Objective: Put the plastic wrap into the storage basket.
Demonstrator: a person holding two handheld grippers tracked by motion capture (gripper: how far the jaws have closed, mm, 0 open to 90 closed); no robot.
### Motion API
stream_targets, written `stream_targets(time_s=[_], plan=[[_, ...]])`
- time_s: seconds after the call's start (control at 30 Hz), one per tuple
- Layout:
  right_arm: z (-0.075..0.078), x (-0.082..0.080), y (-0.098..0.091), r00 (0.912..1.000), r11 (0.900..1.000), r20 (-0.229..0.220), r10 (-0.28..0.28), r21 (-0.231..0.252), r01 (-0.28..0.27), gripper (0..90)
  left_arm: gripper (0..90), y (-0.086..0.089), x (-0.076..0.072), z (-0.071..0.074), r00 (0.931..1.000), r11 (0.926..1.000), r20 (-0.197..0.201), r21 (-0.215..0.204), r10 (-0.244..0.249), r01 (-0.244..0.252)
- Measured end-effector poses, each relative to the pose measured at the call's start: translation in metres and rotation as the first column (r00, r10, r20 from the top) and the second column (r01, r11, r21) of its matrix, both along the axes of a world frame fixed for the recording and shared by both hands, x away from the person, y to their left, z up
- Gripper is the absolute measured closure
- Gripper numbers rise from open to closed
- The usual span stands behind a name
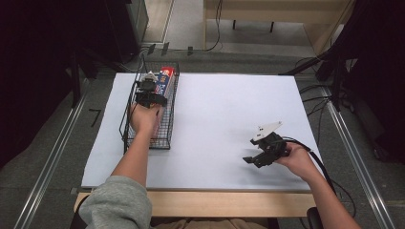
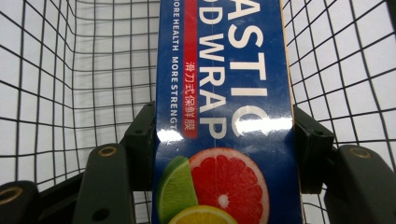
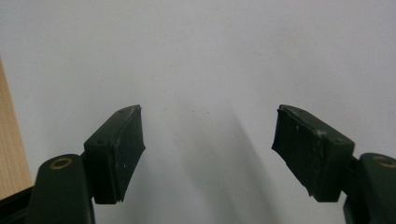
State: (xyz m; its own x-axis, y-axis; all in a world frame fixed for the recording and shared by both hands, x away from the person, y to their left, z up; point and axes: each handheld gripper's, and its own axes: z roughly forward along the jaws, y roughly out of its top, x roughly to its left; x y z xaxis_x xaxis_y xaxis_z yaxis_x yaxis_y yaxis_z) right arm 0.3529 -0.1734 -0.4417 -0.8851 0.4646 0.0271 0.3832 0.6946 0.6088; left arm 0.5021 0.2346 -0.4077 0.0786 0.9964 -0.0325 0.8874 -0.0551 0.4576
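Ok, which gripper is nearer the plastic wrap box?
Left. The left gripper has its jaws on both sides of the plastic wrap box inside the wire basket; the right gripper hangs open over the white table, well away.

1. The desk (image 1: 215,124) carries a white sheet over nearly all its top; bare pale wood shows along the near edge at 6 o'clock.
2. A black wire basket (image 1: 165,129) stands directly on the white surface at about 9 to 10 o'clock, its long side running front to back.
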Motion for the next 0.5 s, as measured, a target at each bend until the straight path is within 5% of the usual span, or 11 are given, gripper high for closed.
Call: stream_targets(time_s=[0.33, 0.5], plan=[[0.0001, 0.0007, -0.0001, 1.0000, 1.0000, 0.001, -0.002, 0.005, 0.002, 25.6, 39.9, -0.0006, -0.0015, -0.0092, 0.9999, 1.0000, -0.017, 0.002, -0.001, 0.001], [-0.0001, 0.0003, 0.0004, 1.0000, 1.0000, -0.002, -0.001, 0.002, 0.001, 25.6, 38.5, -0.0040, -0.0026, -0.0100, 0.9998, 0.9992, -0.014, 0.037, -0.013, 0.013]])
